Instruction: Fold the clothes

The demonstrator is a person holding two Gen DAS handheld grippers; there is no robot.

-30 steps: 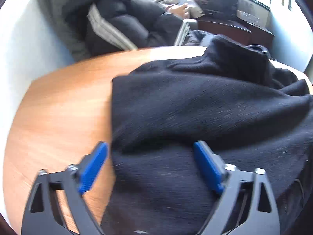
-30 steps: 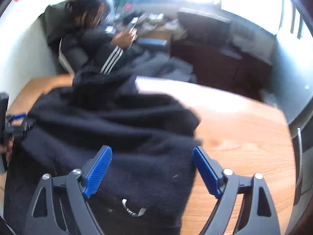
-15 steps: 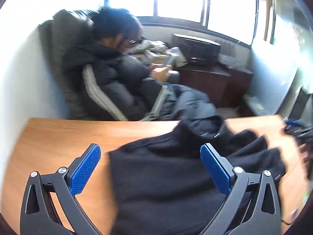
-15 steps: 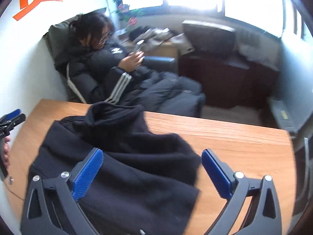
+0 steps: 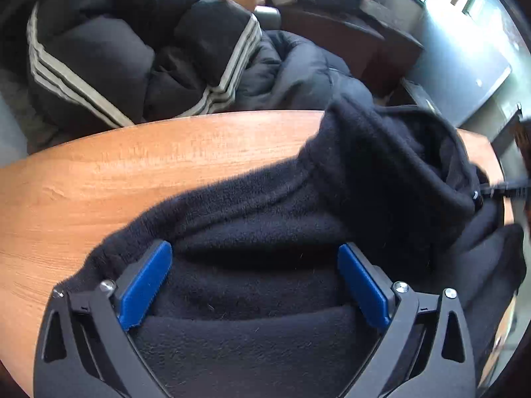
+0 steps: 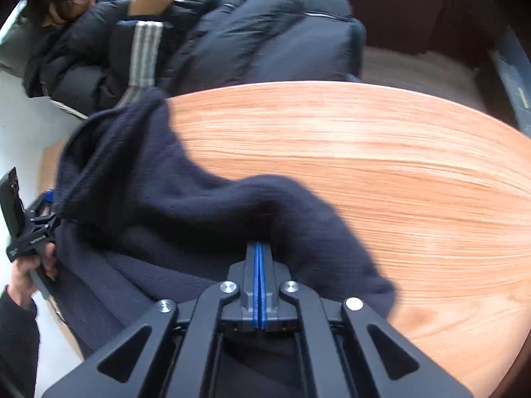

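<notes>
Black fleece everywhere: the sweater [image 5: 265, 232] lies rumpled across the wooden desk [image 5: 132, 172], collar end bunched up high toward the far edge, nowhere near a neat shape yet. Right tongs [image 6: 258, 258] are pressed together, blue pads meeting with a ridge of the fabric pinched between them, and the cloth humps up just ahead of the grip. Left tongs [image 5: 255, 285] stand wide apart, pads either side of a thick roll of fleece, touching it but not clamped. From the right wrist view the sweater [image 6: 166, 199] drapes from the far desk edge down toward the near left, with bare wood [image 6: 398, 165] well off to the right. My read: early going. No flat panel, no crisp crease in sight; the garment looks gathered, not folded. Spreading, smoothing and the actual folds all appear to be ahead.
</notes>
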